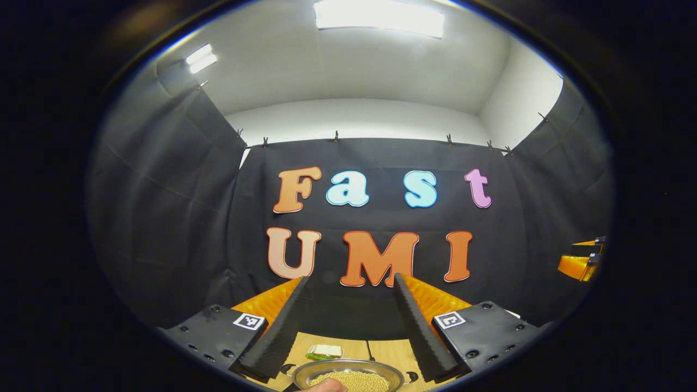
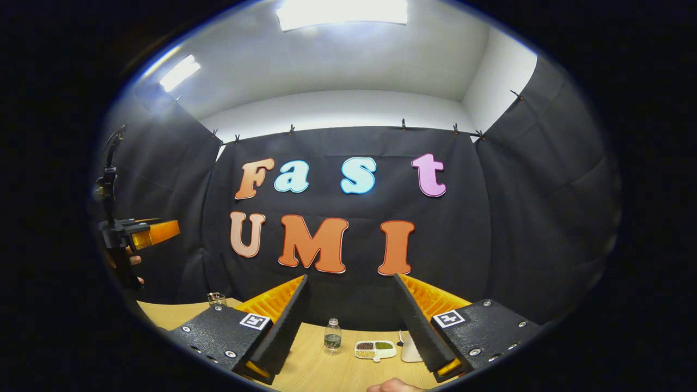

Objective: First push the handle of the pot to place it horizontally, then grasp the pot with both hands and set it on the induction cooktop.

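Table (image 2: 326, 370): I see a light wooden top, running along the bottom of both gripper views.
Water bottle (image 2: 332, 336): small, clear, standing upright on the table toward the booth wall, in the right gripper view.
Divided dish (image 2: 375, 350): white, just right of the bottle; I make out dark, green and pale fillings in its compartments.
White object (image 2: 408, 348): beside the dish on its right, partly hidden; I cannot tell what it is.
Glass (image 2: 216, 298): clear, near the table's left edge.
Pale block (image 1: 328, 350): in the left gripper view, lying on the table with something green (image 1: 313, 356) touching it.
Ceiling lights (image 1: 378, 16): bright panels overhead.
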`<state>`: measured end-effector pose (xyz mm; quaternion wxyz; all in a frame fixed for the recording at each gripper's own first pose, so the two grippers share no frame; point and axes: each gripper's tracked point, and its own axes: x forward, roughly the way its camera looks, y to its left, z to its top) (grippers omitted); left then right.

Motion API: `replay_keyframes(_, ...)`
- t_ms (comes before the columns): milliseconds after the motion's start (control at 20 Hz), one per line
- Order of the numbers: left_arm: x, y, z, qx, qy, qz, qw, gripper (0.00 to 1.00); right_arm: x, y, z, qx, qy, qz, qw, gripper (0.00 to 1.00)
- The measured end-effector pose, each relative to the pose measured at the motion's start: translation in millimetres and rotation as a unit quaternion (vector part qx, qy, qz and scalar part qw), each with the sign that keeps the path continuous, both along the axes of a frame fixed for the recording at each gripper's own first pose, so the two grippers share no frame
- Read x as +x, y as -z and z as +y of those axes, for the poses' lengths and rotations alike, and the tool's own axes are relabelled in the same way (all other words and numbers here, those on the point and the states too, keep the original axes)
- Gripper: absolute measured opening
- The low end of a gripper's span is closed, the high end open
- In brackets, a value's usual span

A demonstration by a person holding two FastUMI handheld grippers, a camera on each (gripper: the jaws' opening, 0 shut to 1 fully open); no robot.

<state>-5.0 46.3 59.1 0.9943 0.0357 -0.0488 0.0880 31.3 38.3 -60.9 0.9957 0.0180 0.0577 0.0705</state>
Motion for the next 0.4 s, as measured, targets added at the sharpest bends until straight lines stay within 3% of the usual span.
replay_keyframes(400, 4.3, 3.8, -9.1, 0.002, 0.014, -0.001, 1.000, 0.99, 1.7, -8.8, -4.6, 0.001, -0.009, -0.017, 1.000, 0.93)
